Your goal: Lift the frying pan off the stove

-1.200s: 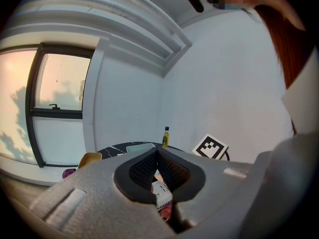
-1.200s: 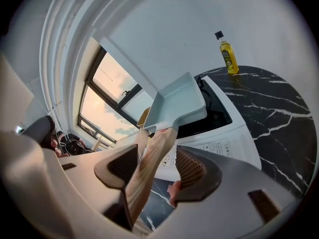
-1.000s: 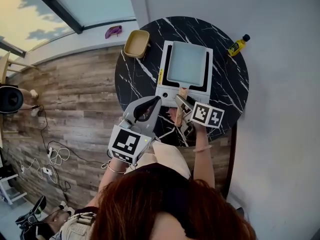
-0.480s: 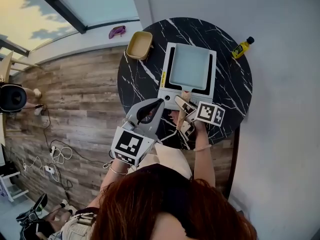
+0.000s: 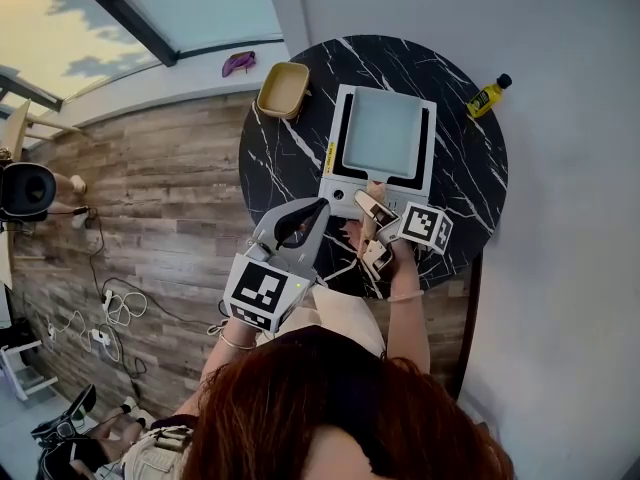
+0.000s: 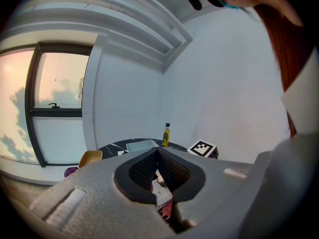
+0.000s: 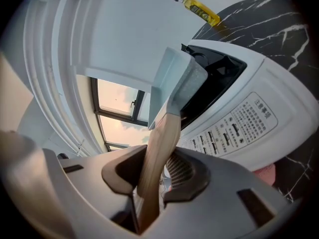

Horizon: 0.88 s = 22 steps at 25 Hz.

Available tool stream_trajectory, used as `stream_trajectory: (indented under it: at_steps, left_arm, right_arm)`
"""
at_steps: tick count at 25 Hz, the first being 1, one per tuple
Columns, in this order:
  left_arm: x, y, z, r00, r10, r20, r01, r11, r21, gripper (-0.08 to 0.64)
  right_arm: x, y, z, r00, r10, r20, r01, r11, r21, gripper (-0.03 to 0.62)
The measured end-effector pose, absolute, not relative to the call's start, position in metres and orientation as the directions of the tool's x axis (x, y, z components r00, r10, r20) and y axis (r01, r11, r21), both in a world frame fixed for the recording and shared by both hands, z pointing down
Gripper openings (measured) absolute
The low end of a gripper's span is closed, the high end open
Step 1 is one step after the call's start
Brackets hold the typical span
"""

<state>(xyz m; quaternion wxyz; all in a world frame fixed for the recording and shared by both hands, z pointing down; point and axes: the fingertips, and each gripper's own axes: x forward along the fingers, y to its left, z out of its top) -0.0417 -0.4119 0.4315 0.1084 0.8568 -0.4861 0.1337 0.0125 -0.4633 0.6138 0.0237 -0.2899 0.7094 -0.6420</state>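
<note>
A pale blue square frying pan [image 5: 380,128] sits on the white stove [image 5: 345,193] on the round black marble table [image 5: 470,168]. Its wooden handle [image 5: 371,190] points toward me. My right gripper [image 5: 368,230] straddles that handle with its jaws closing. In the right gripper view the handle [image 7: 162,138] runs between the jaws of the gripper [image 7: 158,171] up to the pan [image 7: 172,81]; it lies against one pad, and a slit shows at the other. My left gripper [image 5: 320,206] hangs off the table's near left edge, shut and empty [image 6: 156,153].
A yellow bottle [image 5: 487,95] lies at the table's far right. A yellow bowl [image 5: 282,89] stands at the far left rim, a purple thing [image 5: 238,63] on the sill beyond. The stove's printed control panel [image 7: 239,118] faces me. Cables lie on the wooden floor [image 5: 110,313].
The right gripper's jaws have narrowed around the pan's handle. The left gripper has stayed where it was, off the table's edge.
</note>
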Motion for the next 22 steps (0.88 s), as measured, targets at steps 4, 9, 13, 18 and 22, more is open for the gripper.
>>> stream_trajectory:
  at_steps: [4,9,13,18,22]
  left_arm:
    - [-0.044,-0.409,0.430,0.489,-0.807,0.330,-0.863,-0.502,0.052,0.012]
    - [-0.048,-0.405,0.426,0.484,-0.814,0.322,-0.866,-0.497,0.047,0.012]
    - [-0.049,-0.401,0.425,0.483,-0.816,0.318,-0.867,-0.497,0.042,0.012]
    - [-0.051,-0.395,0.421,0.482,-0.819,0.309,-0.867,-0.497,0.036,0.012]
    - [-0.054,-0.392,0.417,0.483,-0.822,0.302,-0.867,-0.497,0.034,0.012]
  right_arm:
    - [0.013,-0.459,0.614,-0.822,-0.449,0.352,-0.392,-0.003,-0.920,0.118]
    - [0.014,-0.455,0.613,-0.815,-0.454,0.360,-0.400,-0.009,-0.916,0.117]
    - [0.014,-0.452,0.612,-0.816,-0.450,0.363,-0.404,-0.007,-0.915,0.117]
    - [0.013,-0.445,0.602,-0.819,-0.456,0.348,-0.393,0.004,-0.920,0.115]
    - [0.011,-0.442,0.592,-0.819,-0.462,0.339,-0.392,0.020,-0.920,0.116]
